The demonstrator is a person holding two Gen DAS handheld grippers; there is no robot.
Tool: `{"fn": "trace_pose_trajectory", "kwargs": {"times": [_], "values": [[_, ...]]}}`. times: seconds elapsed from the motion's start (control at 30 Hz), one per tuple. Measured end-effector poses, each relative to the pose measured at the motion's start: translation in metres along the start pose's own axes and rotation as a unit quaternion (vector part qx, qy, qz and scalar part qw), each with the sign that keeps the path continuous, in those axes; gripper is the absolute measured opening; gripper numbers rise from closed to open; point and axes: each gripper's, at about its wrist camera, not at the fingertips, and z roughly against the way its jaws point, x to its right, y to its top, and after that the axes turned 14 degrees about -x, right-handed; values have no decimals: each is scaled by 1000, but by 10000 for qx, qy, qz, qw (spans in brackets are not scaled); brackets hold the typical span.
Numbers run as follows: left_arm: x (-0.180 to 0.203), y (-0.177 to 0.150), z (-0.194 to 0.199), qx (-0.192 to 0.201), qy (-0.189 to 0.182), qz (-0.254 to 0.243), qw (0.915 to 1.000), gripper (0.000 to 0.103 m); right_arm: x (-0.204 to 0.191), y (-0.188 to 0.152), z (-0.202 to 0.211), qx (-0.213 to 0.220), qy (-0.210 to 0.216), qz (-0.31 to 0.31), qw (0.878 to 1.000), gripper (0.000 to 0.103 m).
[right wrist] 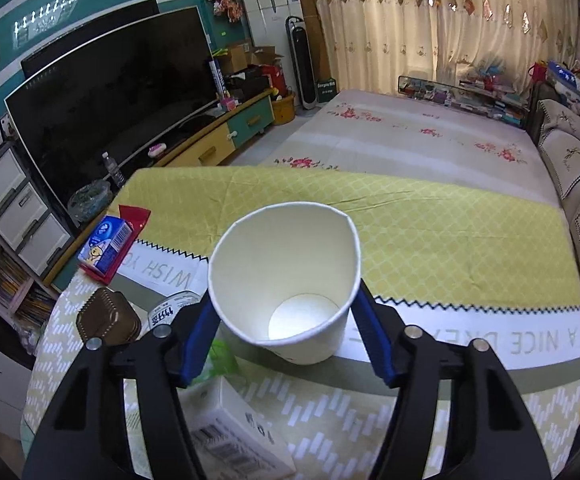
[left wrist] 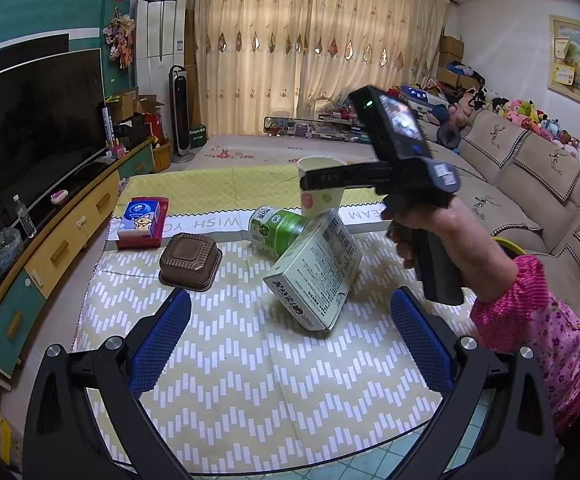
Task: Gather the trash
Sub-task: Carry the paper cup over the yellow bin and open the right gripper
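Note:
A white paper cup (right wrist: 286, 280) with pastel dots (left wrist: 319, 200) stands on the table's cloth. My right gripper (right wrist: 284, 308) is shut on it, its blue pads pressing both sides so that the rim is squeezed oval. In the left wrist view a hand holds that gripper from the right. Just in front of the cup, a green can (left wrist: 278, 228) lies on its side. A pale green carton (left wrist: 315, 276) leans tilted against the can. My left gripper (left wrist: 291, 296) is open, near the carton, with nothing between its pads.
An upturned brown square tray (left wrist: 190, 262) sits left of the can. Farther back left is a blue tissue pack (left wrist: 142, 216) on a red tray. A TV stand (left wrist: 70, 236) runs along the left, a sofa (left wrist: 529, 184) along the right, and a bed (right wrist: 409, 140) lies beyond the table.

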Motion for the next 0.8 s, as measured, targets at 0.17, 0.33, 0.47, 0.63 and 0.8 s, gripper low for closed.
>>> {"fn": "trace_pose_trajectory", "kwargs": {"times": [0.17,0.33,0.47,0.63,0.8], "values": [[1,2,-10,-68,-41,-29,10000,98,13,-17,32,191,19,-55,9998,61],[1,7,-29,-190,-149,-40,9997,98,53,-54,70,371,-129,-358,9986,61],[2,16,-57,-375,-289,-131,9988,98,109,-95,100,530,-353,-909,9938,62],[6,25,-82,-458,-289,-271,9982,98,184,-148,132,645,-925,-1678,9794,63],[4,33,-109,-629,-208,-305,9973,98,253,-201,150,635,-1408,-2467,9567,64]]}}
